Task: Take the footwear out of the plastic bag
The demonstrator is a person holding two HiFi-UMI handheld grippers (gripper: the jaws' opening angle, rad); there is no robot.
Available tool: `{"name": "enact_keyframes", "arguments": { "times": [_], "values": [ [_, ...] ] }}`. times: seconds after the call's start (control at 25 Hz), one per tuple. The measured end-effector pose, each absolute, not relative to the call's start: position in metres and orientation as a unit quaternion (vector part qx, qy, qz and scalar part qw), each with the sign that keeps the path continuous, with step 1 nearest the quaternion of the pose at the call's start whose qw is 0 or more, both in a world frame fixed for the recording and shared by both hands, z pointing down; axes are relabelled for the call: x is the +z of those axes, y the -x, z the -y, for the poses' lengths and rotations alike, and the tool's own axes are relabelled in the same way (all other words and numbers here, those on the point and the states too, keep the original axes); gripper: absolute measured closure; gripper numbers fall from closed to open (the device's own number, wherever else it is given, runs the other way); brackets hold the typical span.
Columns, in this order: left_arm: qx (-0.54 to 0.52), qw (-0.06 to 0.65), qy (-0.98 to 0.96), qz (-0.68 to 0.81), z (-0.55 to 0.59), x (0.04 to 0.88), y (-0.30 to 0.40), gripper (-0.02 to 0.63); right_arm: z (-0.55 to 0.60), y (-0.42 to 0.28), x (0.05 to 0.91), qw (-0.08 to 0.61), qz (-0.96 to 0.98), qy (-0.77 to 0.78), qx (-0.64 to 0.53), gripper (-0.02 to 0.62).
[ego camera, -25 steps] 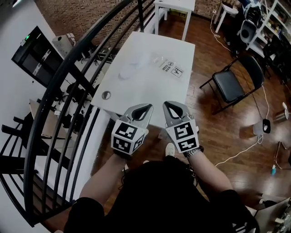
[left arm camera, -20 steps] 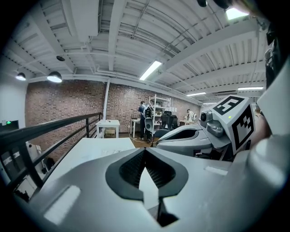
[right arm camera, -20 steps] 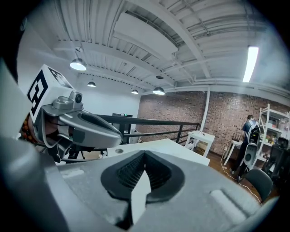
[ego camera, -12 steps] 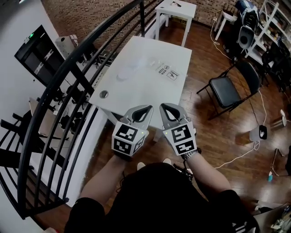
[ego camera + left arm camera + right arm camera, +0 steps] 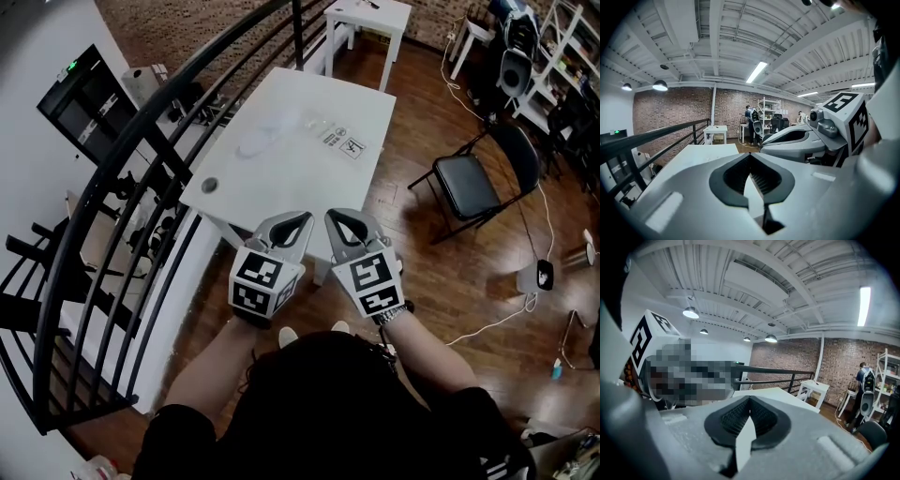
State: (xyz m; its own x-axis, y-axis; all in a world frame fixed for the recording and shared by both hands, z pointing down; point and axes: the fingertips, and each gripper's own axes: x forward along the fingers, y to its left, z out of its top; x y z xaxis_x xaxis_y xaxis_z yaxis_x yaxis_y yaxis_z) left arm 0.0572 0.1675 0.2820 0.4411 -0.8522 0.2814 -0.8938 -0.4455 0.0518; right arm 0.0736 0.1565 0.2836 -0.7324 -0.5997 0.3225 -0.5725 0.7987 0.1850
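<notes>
Close before the chest: left gripper (image 5: 296, 219) and right gripper (image 5: 339, 217) side by side, tips pointing forward, both pinched closed on nothing | ahead, well apart: white counter (image 5: 314, 183) bearing the clear plastic bag (image 5: 281, 127), pale footwear (image 5: 253, 148) inside, too small to make out clearly | black railing (image 5: 141, 150) at left, folding chair (image 5: 469, 183) at right

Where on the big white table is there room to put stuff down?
The table is bare in its near half, from the round hole at the left corner to the right edge. The far half is busier: plastic bag left, printed cards beside it.
</notes>
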Motion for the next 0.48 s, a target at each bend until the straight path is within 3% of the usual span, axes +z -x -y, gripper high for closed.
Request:
{"name": "enact_keyframes", "arguments": {
  "times": [0.48],
  "values": [
    [0.121, 0.094, -0.839, 0.522, -0.176, 0.2845, -0.0658, 0.591, -0.1631, -0.0839, 0.2812, 0.179, 0.932, -0.313, -0.038, 0.603]
  ]
}}
